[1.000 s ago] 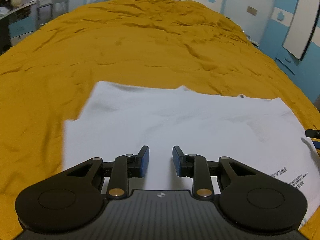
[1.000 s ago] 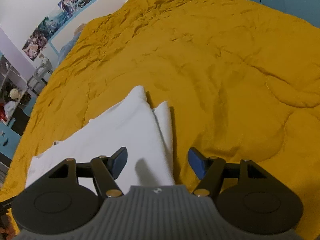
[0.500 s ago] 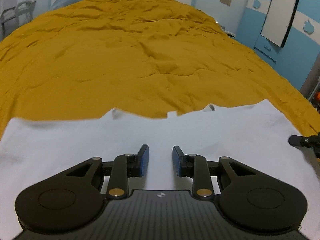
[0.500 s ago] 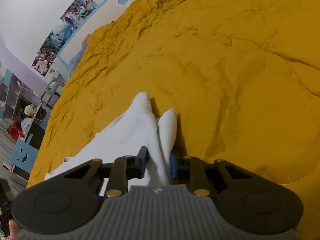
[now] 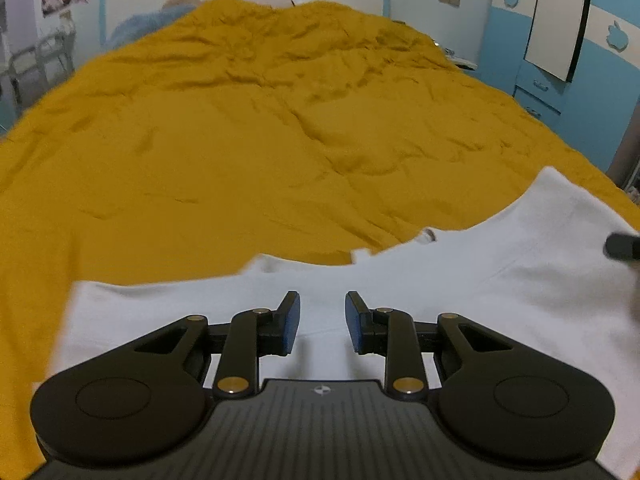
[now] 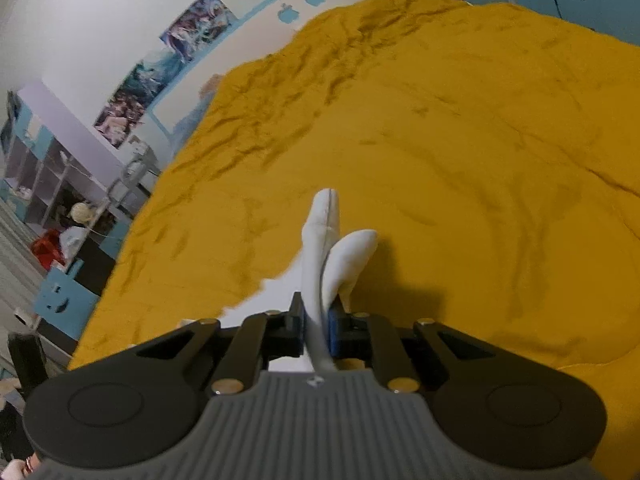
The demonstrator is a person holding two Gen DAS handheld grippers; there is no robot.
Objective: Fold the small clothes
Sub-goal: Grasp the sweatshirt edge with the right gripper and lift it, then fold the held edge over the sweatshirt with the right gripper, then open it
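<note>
Your right gripper (image 6: pixel 318 320) is closing its jaws on a bunched edge of the white garment (image 5: pixel 440 304); the cloth is pinched between the blue pads (image 6: pixel 334 322) and two folds stick up past them toward 12 o'clock. Your left gripper (image 5: pixel 322 318) hovers over the garment with a gap between its fingers and nothing in them. The garment lies on the mustard bedspread (image 5: pixel 240 140), rising toward 3 o'clock in the left wrist view.
</note>
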